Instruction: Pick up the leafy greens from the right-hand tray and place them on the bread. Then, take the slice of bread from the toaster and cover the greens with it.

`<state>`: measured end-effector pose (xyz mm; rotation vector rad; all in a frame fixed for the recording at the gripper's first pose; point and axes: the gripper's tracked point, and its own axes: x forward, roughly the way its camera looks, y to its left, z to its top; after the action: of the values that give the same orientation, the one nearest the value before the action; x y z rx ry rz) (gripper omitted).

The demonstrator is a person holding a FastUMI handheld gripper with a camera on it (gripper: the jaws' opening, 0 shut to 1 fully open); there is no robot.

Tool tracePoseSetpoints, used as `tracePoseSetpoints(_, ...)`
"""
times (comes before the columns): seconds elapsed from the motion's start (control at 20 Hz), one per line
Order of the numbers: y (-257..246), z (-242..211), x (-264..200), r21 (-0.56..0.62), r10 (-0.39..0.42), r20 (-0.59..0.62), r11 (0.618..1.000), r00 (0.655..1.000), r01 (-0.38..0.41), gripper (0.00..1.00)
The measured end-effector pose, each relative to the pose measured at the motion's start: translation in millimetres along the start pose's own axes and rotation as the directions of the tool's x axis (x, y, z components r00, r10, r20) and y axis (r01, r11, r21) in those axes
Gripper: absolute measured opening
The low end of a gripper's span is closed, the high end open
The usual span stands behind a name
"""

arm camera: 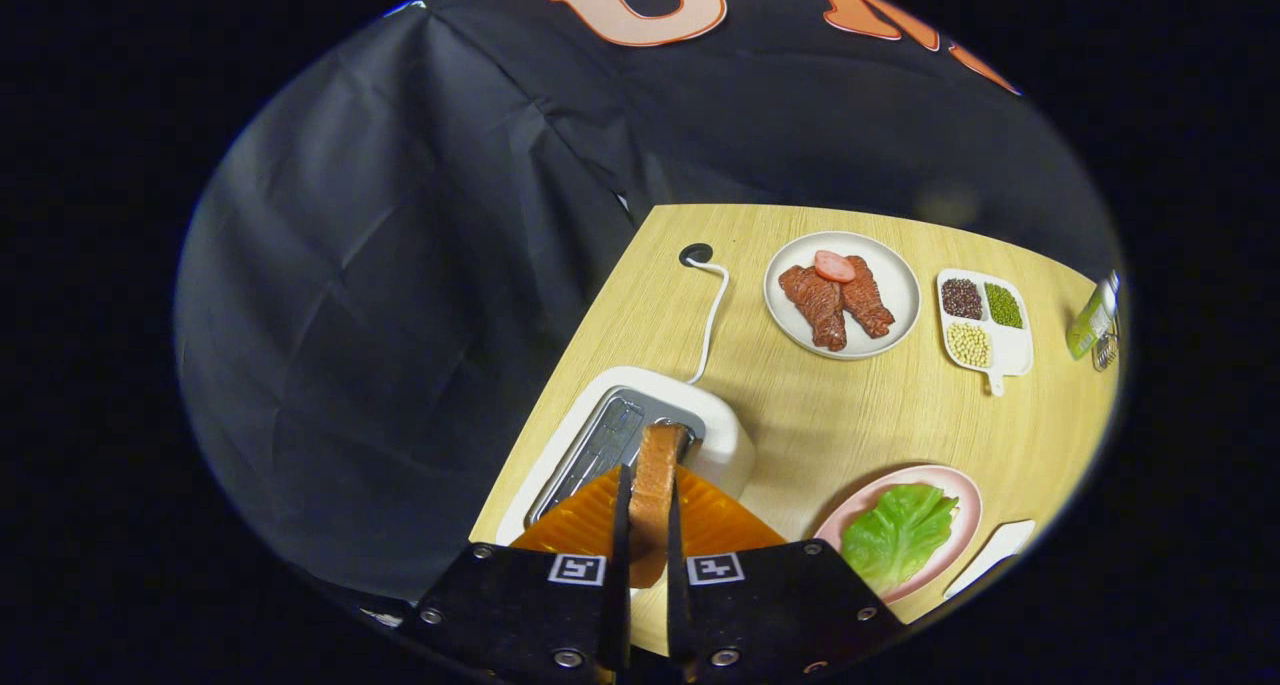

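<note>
A: What is held in the tongs [648,540]?

B: A bread slice [655,500] is gripped edge-on between the two fingers, which are drawn in narrow and pressed on its flat faces. Its long axis runs straight ahead from the tongs, toward the toaster [640,435]. Its far end is seen at the slot mouth; whether it is fully clear of the slot cannot be told.

A: And the greens?

B: The greens [897,533] are seen lying on a pink plate [955,490], to the right of the toaster and near it. They are spread flat. Any bread under them is hidden by the leaf, so that cannot be confirmed.

A: So which relation is the next move judged to turn on?

B: The plate lies off to the right of the tongs, so a sideways carry is likely needed, and the slice, held on edge, would have to be turned flat before it is laid over the leaf.

A: The surface and the room?

B: A pale wood-grain counter [800,415] is used. Beyond the toaster a plate of meat [840,295] and a divided dish of beans [983,320] are set, well away from the path. A white cord [710,315] runs back from the toaster to a hole in the counter.
</note>
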<state>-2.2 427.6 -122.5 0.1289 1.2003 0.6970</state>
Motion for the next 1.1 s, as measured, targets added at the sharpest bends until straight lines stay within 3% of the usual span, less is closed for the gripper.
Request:
tracePoseSetpoints(0.5,-20.3,0.1,-61.4,0.032,0.153,0.139,0.987,0.978,-0.159,0.15)
tracePoseSetpoints(0.75,-52.0,-2.4,-88.7,0.065,0.182,0.216,0.978,0.959,-0.200,0.15)
tracePoseSetpoints(1.1,-118.2,-11.1,-109.5,0.165,0.156,0.285,0.964,0.946,-0.209,0.15)
